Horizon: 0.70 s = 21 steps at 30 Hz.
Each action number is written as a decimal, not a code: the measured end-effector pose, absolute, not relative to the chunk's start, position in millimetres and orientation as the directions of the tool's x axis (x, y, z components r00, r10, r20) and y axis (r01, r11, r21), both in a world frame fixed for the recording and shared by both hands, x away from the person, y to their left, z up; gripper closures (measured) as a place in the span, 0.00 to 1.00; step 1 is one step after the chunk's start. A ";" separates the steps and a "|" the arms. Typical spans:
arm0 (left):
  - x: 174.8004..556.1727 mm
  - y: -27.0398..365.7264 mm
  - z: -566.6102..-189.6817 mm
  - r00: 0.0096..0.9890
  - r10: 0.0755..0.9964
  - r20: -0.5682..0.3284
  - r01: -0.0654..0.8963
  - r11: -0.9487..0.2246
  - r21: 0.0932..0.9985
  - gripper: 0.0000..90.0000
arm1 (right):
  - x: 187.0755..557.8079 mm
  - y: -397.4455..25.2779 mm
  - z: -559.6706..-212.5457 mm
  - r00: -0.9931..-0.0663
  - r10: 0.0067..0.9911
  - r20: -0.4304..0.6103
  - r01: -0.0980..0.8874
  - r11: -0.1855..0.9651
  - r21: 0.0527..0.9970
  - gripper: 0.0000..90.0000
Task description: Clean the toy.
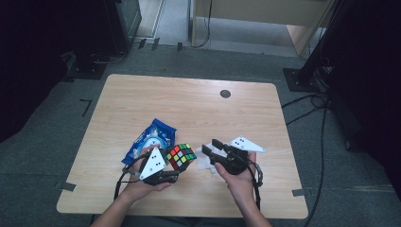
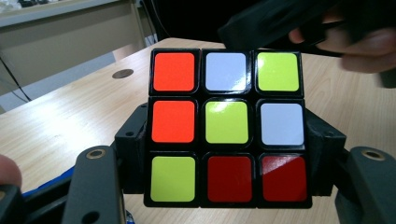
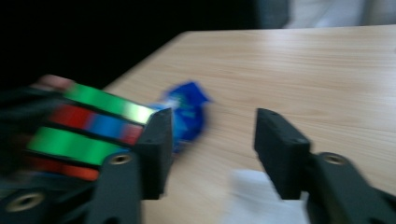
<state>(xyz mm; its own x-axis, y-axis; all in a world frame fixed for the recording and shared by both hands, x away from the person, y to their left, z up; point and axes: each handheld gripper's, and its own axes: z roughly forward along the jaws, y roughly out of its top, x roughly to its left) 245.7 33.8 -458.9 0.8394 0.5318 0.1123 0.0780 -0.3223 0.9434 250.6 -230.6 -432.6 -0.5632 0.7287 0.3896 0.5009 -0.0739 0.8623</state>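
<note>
A scrambled Rubik's cube is held just above the wooden table, near its front edge. My left gripper is shut on it. In the left gripper view the cube sits clamped between the two black jaws, showing orange, white, yellow and red stickers. My right gripper hovers just right of the cube, open and pointing left at it. In the right gripper view its jaws stand wide apart around bare table, and the blurred cube is beside the left jaw.
A blue snack packet lies on the table just behind and left of the cube. A white paper scrap lies under the right gripper. A round dark grommet sits at the back right. Cables and stands surround the table.
</note>
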 end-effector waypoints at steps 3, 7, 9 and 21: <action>244.5 30.2 -460.5 0.822 0.553 0.136 0.073 -0.339 0.938 0.38 | 242.4 -212.7 -424.2 -0.604 0.653 0.456 0.531 -0.097 0.842 0.30; 241.3 27.0 -460.5 0.817 0.557 0.150 0.061 -0.342 0.938 0.38 | 240.2 -195.1 -428.8 -0.567 0.668 0.482 0.580 -0.093 0.810 0.25; 240.3 26.1 -459.8 0.816 0.558 0.152 0.058 -0.341 0.938 0.38 | 244.1 -192.2 -437.2 -0.531 0.662 0.529 0.629 -0.111 0.770 0.25; 242.4 21.3 -464.4 0.838 0.531 0.127 0.079 -0.348 0.934 0.38 | 248.8 -197.9 -448.6 -0.441 0.574 0.690 0.749 -0.189 0.635 0.38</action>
<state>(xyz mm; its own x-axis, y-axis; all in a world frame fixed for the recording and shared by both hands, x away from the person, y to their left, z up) 242.4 21.3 -464.4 0.8381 0.5307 0.1267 0.0793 -0.3483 0.9340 248.8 -197.9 -448.6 -0.4406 0.5738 0.6904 0.7490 -0.1891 0.6351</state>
